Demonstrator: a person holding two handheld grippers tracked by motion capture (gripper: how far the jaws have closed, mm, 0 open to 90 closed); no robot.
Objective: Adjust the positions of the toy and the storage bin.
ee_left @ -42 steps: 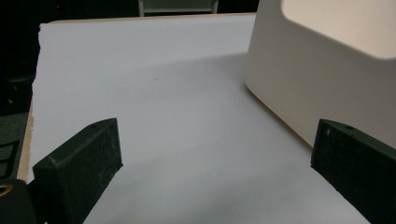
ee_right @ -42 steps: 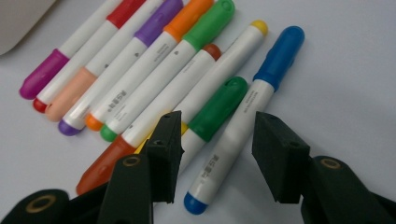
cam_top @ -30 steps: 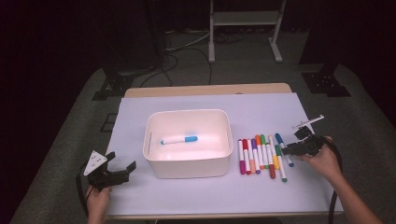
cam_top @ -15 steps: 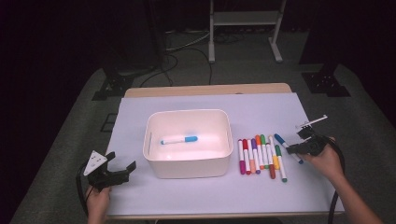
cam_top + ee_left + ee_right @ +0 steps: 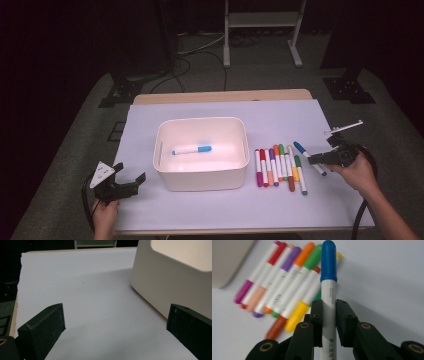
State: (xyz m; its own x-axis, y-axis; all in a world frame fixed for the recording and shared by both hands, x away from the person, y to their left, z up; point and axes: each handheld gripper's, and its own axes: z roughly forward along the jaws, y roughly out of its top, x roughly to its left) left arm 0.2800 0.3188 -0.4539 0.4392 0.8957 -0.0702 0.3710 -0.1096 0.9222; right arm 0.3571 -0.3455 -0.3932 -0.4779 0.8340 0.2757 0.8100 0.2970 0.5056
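Note:
My right gripper [image 5: 329, 305] is shut on a white marker with a dark blue cap [image 5: 328, 265], held across its barrel just above the table. From above, that marker [image 5: 303, 150] sticks out past the right gripper [image 5: 314, 159] toward the row of markers. The row [image 5: 280, 167] has several colours and lies on the white sheet right of the white tub [image 5: 202, 121]. A marker with a light blue cap [image 5: 192, 150] lies inside the tub. My left gripper [image 5: 131, 171] stands open at the front left, with nothing between its jaws and the tub's wall [image 5: 170, 282] just to its right.
A white sheet [image 5: 150, 130] covers the table, with bare room left of the tub and along the back. A metal stand [image 5: 260, 30] and cables are on the floor behind the table. A cable trails from each gripper.
The right gripper has closed on the dark blue marker at the right end of the row and raised it slightly. The left gripper has stayed put.

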